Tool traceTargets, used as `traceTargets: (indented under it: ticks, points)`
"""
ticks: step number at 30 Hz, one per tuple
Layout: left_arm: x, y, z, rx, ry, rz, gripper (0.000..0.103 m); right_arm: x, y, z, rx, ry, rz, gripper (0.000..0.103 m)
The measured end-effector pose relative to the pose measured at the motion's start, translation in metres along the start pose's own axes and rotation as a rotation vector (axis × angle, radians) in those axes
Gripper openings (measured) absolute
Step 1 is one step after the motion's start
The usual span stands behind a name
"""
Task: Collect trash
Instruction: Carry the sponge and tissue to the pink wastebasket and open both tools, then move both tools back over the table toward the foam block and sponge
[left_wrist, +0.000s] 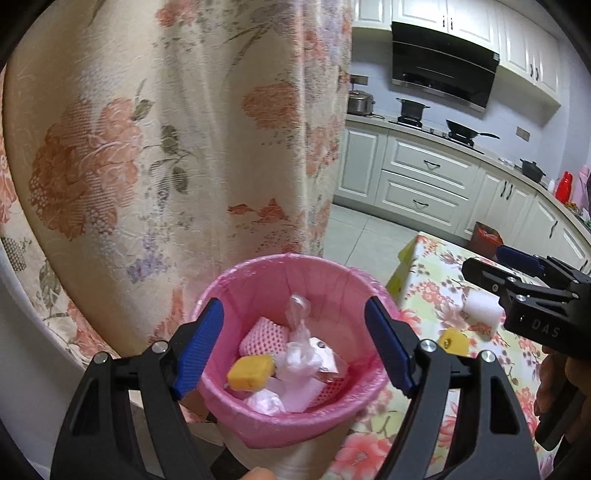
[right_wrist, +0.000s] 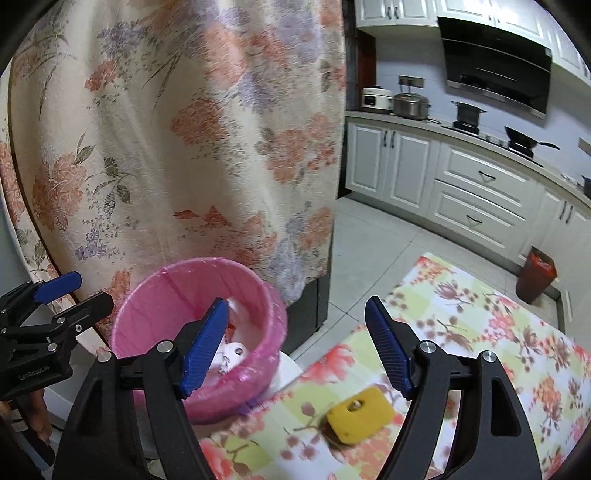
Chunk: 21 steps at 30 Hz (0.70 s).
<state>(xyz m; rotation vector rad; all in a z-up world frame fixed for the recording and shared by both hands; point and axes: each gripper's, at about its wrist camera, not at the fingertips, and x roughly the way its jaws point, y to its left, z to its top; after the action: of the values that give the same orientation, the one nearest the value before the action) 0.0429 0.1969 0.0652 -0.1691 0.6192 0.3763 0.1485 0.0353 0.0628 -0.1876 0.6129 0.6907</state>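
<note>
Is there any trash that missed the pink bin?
Yes. A yellow block and a white foam piece lie on the flowery tablecloth, not in the pink bin, where another yellow block already sits.

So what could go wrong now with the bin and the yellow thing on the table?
The pink bin stands close to the table edge, so a swing of the right hand-held gripper might tip it. The yellow block lies near that edge and could get nudged off. The white foam might be forgotten.
</note>
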Motion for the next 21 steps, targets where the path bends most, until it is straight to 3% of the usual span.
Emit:
traceTargets:
  ticks: [4, 21]
  points:
    - [-0.004, -0.012, -0.002, -0.002, -0.004, -0.041, 0.076, -0.014, -0.016, -0.008, 0.028, -0.011, -0.02, 0.078]
    - [-0.006, -0.082, -0.008, 0.073, 0.011, -0.121, 0.076, -0.056, -0.085, -0.046, 0.137, -0.017, -0.109, 0.079]
